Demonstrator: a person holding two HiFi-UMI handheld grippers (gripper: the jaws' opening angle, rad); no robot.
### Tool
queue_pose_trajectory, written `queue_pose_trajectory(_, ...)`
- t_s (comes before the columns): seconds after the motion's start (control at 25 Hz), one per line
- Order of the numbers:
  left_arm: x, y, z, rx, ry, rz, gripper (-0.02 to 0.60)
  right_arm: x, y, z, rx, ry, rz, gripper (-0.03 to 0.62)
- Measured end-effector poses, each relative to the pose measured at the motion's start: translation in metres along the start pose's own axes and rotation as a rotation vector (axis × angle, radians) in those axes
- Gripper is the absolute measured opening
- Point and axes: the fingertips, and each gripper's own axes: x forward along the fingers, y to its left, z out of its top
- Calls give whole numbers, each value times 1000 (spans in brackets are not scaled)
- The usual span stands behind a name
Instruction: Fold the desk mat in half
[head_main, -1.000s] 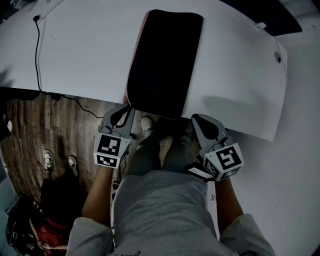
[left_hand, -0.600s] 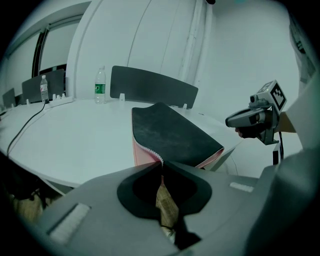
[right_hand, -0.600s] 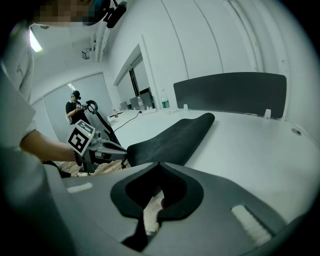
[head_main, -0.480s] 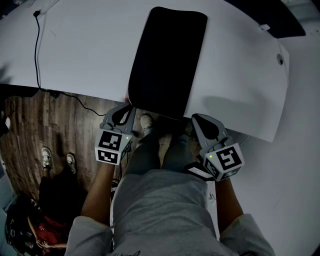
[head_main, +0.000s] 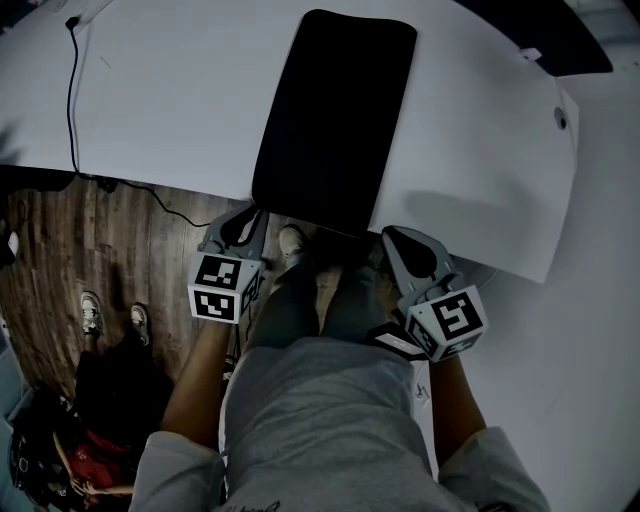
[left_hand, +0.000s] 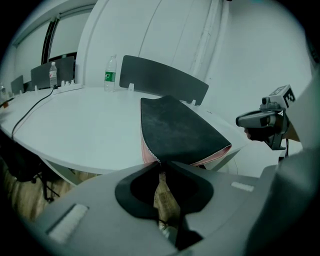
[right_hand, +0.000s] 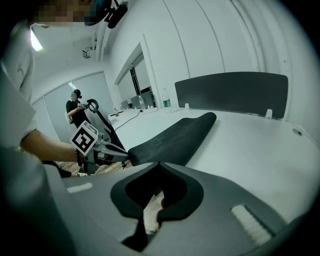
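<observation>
**Ana:** Grey tongs, two: how do they stand?

**Ben:** The left tongs (head_main: 257, 213) have just been easing apart, with a corner of the mat (head_main: 335, 120) at their tips, seemingly unpinched. The right tongs (head_main: 388, 233) are together, empty.

**Ana:** And the mat?

**Ben:** One, doubled on the table (head_main: 160, 110), near end overhanging. Probably soft, light, floppy; pinch the near corners. Two bottles (left_hand: 110, 74) stand beyond.

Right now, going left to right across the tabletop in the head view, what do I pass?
Black cable → desk mat → small round fitting near the table's right edge.
</observation>
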Motion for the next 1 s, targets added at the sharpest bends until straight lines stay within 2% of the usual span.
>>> queue_pose_trajectory(0.52,-12,12,-5,41,6,63,77,-2,3,1,2,-18,1,6)
queue_pose_trajectory(0.76,-22,4,7,54,-22,60,45,-4,0,8,-13,-42,-9,6)
queue_pose_trajectory(1.0,-35,-14,34,93,-65,56,19,-18,-8,24,-29,-95,-8,6)
